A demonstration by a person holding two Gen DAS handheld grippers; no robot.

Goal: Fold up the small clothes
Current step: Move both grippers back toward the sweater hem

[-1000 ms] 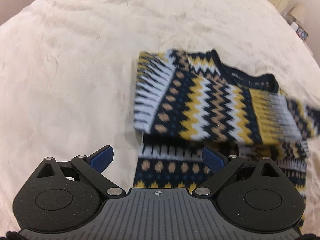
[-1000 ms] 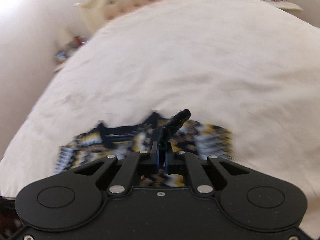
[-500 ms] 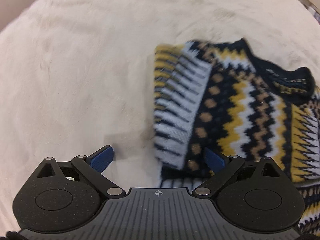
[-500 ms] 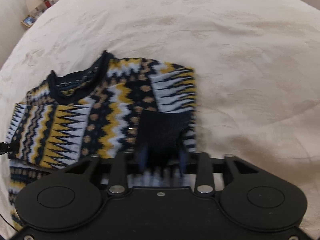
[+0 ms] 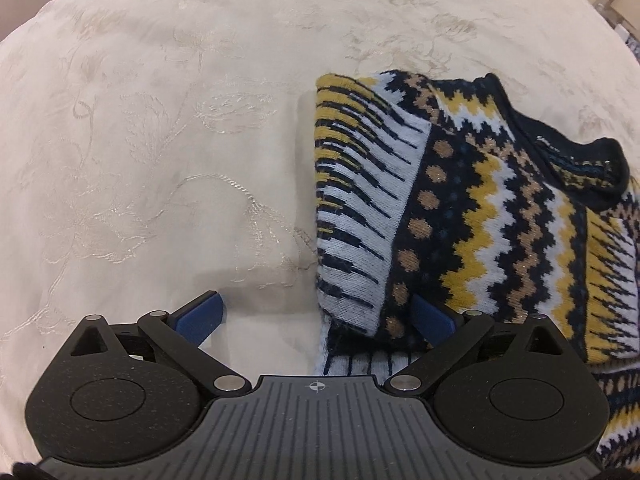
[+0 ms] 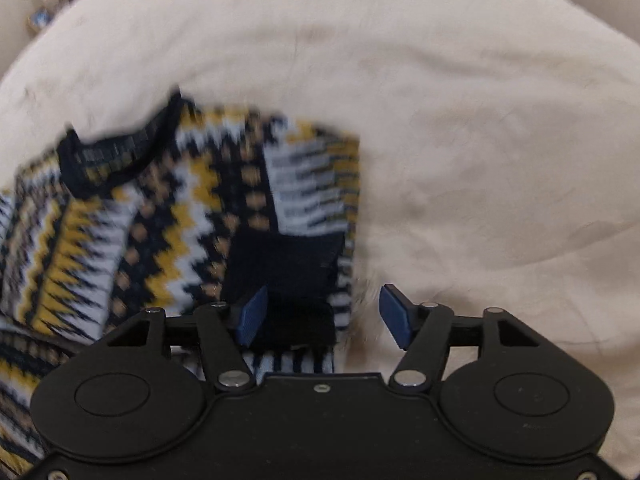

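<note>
Left gripper [image 5: 316,314]: jaws spread wide, gripping nothing; the folded edge of the sweater [image 5: 460,216] lies between them, toward the right finger. Right gripper [image 6: 322,314]: jaws have just been opening, released, with the sweater's dark cuff [image 6: 286,276] lying loose between them. Beyond both, the sweater rests on the cream bedspread [image 5: 160,140]

Cream bedspread [image 5: 168,168] covers the bed under me, filling most of both views. Faint embroidered floral stitching shows on it in the left view. Far left in the right view, a few small blurred items [image 6: 40,20] sit beyond the bed edge; can't tell what they are.
</note>
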